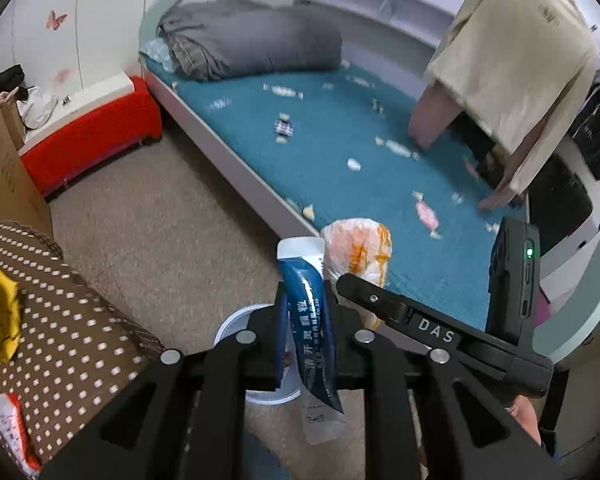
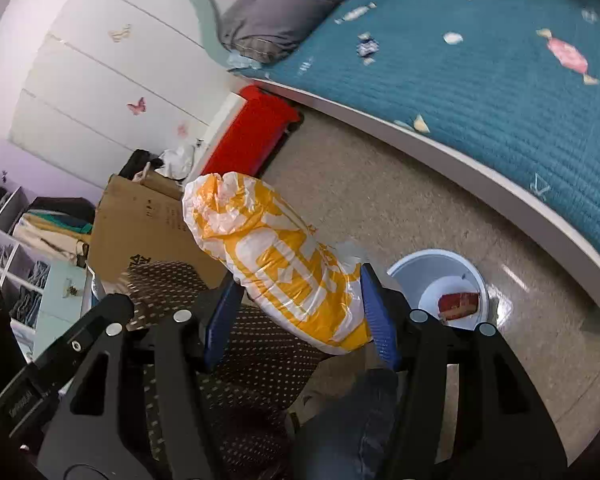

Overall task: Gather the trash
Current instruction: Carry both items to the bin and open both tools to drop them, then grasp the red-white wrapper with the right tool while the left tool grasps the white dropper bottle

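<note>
My left gripper (image 1: pixel 306 300) is shut on a blue and white sachet wrapper (image 1: pixel 310 320), held above a white bin (image 1: pixel 236 324) on the floor. My right gripper (image 2: pixel 300 308) is shut on a crumpled orange and white plastic bag (image 2: pixel 276 260), which also shows in the left wrist view (image 1: pixel 358 252). The white bin (image 2: pixel 432 268) stands to the right of the right gripper and holds a red wrapper (image 2: pixel 458 305). The right gripper's body (image 1: pixel 440 332) crosses just right of the sachet.
A bed with a teal candy-print cover (image 1: pixel 340 148) and a grey pillow (image 1: pixel 252 40) lies ahead. A brown polka-dot cushion (image 1: pixel 60 312), a cardboard box (image 2: pixel 140 216) and a red storage box (image 1: pixel 92 132) stand at left. A person in beige (image 1: pixel 512 60) leans over the bed.
</note>
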`<state>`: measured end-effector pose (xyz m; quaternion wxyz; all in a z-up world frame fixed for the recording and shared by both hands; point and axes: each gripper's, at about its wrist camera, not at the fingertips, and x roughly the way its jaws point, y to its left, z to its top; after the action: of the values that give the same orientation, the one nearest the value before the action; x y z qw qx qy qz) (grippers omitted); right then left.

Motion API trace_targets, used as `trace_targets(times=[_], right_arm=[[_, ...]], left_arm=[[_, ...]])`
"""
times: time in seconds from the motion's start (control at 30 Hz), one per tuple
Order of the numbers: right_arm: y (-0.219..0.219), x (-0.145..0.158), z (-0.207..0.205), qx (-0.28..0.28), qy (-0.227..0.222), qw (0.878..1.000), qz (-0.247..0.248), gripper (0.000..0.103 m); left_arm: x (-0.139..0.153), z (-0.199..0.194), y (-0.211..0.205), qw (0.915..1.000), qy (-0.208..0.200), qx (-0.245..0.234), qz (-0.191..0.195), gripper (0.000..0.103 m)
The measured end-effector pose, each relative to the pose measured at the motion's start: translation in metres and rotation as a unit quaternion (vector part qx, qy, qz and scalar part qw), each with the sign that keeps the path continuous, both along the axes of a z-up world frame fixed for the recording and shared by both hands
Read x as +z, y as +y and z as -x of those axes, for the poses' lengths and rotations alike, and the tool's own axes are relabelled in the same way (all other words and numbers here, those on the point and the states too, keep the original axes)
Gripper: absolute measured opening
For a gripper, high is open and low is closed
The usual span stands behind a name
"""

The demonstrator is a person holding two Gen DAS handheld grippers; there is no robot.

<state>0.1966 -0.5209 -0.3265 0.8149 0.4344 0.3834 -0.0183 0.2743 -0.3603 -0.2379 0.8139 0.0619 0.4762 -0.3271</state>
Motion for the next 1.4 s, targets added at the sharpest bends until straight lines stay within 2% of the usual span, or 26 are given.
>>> trace_targets(times=[0.13, 0.2, 0.23, 0.27, 0.3, 0.4, 0.5, 0.63, 0.8, 1.03, 1.13, 1.4], right_arm=[[-0.003, -0.020, -0.008, -0.004, 0.022, 1.000, -0.013, 0.060], [-0.004, -0.029, -0.012, -0.005, 0.031, 0.999, -0.022, 0.063], [-0.005, -0.036, -0.015, -0.006, 0.037, 0.999, -0.028, 0.065], [-0.005, -0.041, -0.015, -0.007, 0.045, 0.998, -0.032, 0.071], [-0.004, -0.046, -0.015, -0.006, 0.052, 0.998, -0.040, 0.079], [-0.004, -0.060, -0.015, -0.006, 0.073, 0.996, -0.054, 0.092], [-0.002, -0.063, -0.010, -0.009, 0.080, 0.995, -0.057, 0.096], [0.003, -0.052, 0.002, -0.019, 0.080, 0.996, -0.032, 0.097], [0.010, -0.017, 0.020, -0.037, 0.062, 0.997, 0.012, 0.097], [0.030, 0.052, 0.043, -0.039, 0.018, 0.996, 0.076, 0.097], [0.044, 0.084, 0.050, -0.035, -0.009, 0.995, 0.098, 0.097], [0.090, 0.134, 0.055, -0.004, -0.046, 0.990, 0.133, 0.097]], left_arm=[[-0.020, -0.009, -0.011, 0.9995, 0.020, -0.003, -0.026, 0.016], [-0.027, -0.012, -0.015, 0.9988, 0.026, -0.003, -0.041, 0.032], [-0.029, -0.014, -0.015, 0.9984, 0.026, 0.001, -0.049, 0.059], [-0.031, -0.016, -0.015, 0.9979, 0.022, 0.008, -0.060, 0.081], [-0.031, -0.016, -0.013, 0.9976, 0.013, 0.015, -0.066, 0.083], [-0.028, -0.017, -0.012, 0.9976, 0.012, 0.016, -0.066, 0.083], [-0.019, -0.013, -0.003, 0.9983, 0.003, 0.020, -0.055, 0.083], [-0.004, 0.001, 0.010, 0.9986, -0.014, 0.027, -0.043, 0.085], [0.016, 0.018, 0.027, 0.9982, -0.039, 0.037, -0.028, 0.086], [0.051, 0.049, 0.057, 0.9962, -0.074, 0.044, -0.005, 0.088], [0.063, 0.061, 0.071, 0.9951, -0.088, 0.044, 0.005, 0.089], [0.090, 0.087, 0.113, 0.9903, -0.119, 0.065, 0.028, 0.089]])
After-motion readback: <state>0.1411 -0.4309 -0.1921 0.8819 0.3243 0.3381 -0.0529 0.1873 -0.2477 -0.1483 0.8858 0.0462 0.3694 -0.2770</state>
